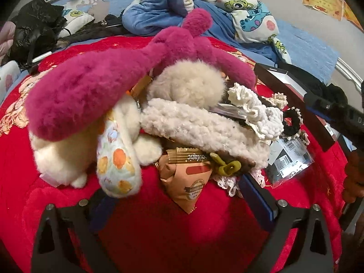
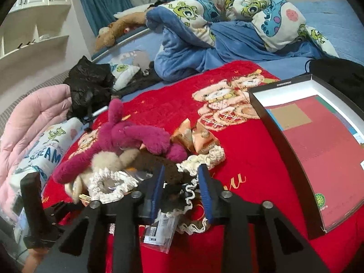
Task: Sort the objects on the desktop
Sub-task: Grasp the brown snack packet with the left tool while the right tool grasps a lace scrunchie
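Left wrist view: left claw (image 1: 179,195) gapes empty before the heap, snack packet (image 1: 188,182) directly ahead; right wrist view: right claw (image 2: 182,177), half open, straddles the black lace-edged scrunchie (image 2: 175,191); box (image 2: 295,147) rightward.

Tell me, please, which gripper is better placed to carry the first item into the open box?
The right gripper, probably: its fingers flank the black scrunchie, and the open box lies right beside it. The left gripper is wide open, short of the pile, holding nothing.
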